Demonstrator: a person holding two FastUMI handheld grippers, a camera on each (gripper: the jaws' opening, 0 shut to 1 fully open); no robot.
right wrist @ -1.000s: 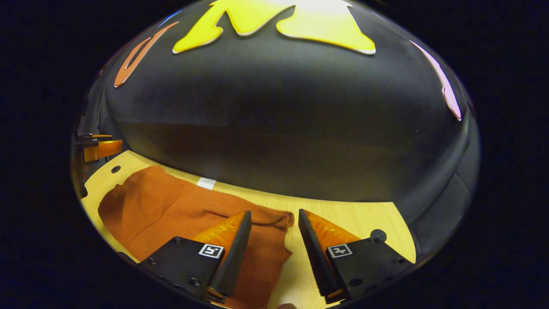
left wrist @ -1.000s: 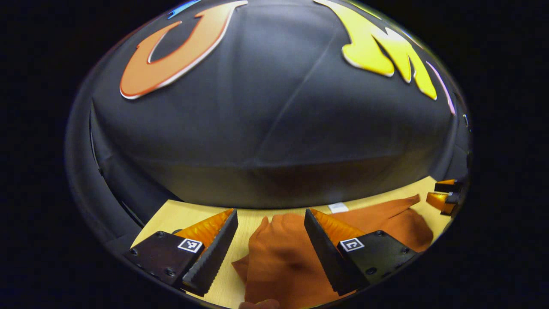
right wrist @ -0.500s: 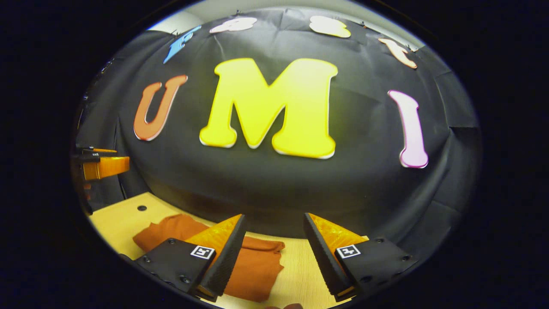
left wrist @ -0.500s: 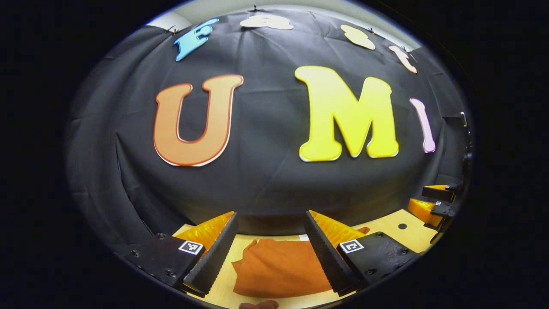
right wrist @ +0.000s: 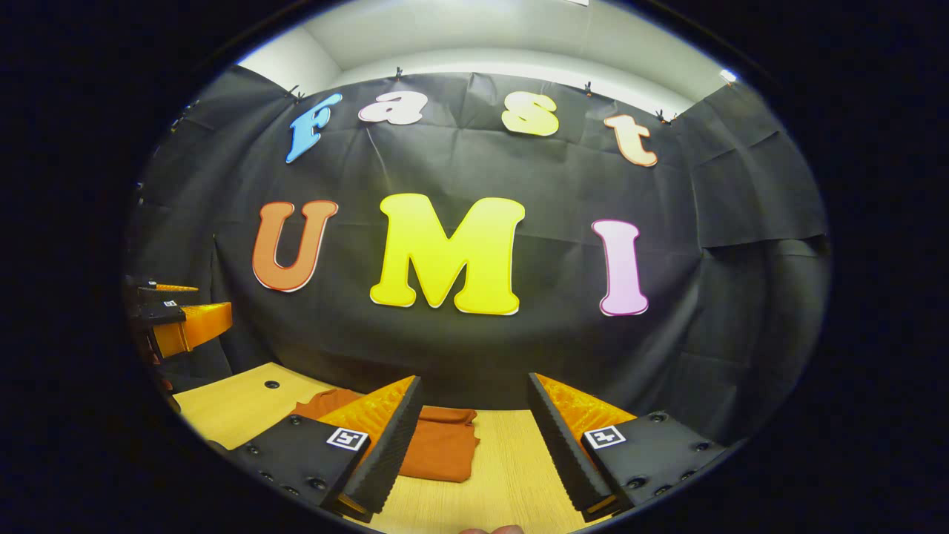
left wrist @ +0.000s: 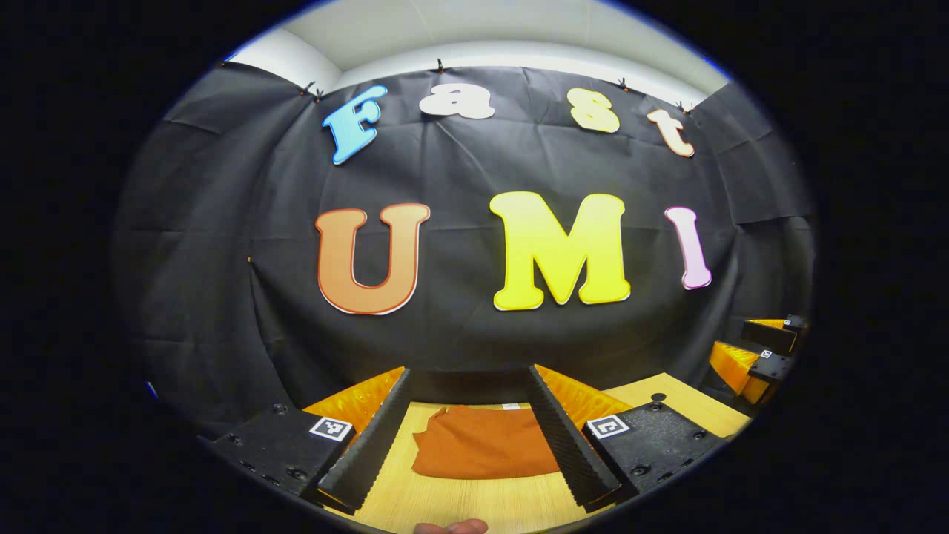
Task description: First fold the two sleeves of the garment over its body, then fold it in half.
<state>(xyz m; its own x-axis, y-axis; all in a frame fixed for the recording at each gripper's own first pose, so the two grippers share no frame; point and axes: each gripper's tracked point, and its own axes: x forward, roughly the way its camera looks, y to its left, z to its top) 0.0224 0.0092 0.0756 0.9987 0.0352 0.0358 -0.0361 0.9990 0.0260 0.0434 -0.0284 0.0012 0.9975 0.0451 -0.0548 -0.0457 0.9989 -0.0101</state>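
The rust-orange garment (left wrist: 485, 451) lies folded into a compact flat rectangle on the light wooden table (left wrist: 474, 504), far ahead. In the right gripper view the garment (right wrist: 437, 449) lies ahead to the left, partly behind that gripper's left finger. My left gripper (left wrist: 468, 426) is open, held above the table and well short of the cloth, with nothing between its fingers. My right gripper (right wrist: 471, 437) is open too, pulled back and empty. Each view catches the other gripper at its edge: the right gripper (left wrist: 756, 352) and the left gripper (right wrist: 174, 319).
The black cloth wall (left wrist: 460, 348) rises just behind the table's far edge. Small round holes sit in the tabletop (left wrist: 657, 397) (right wrist: 271, 385). A fingertip (left wrist: 452, 527) shows at the bottom edge of the left gripper view. Bare wood (right wrist: 511, 482) lies in front of the garment.
Both grippers have drawn back and up from the garment, which now looks smaller and farther off. The cloth went from bunched to a flat folded rectangle. Both stayed open.
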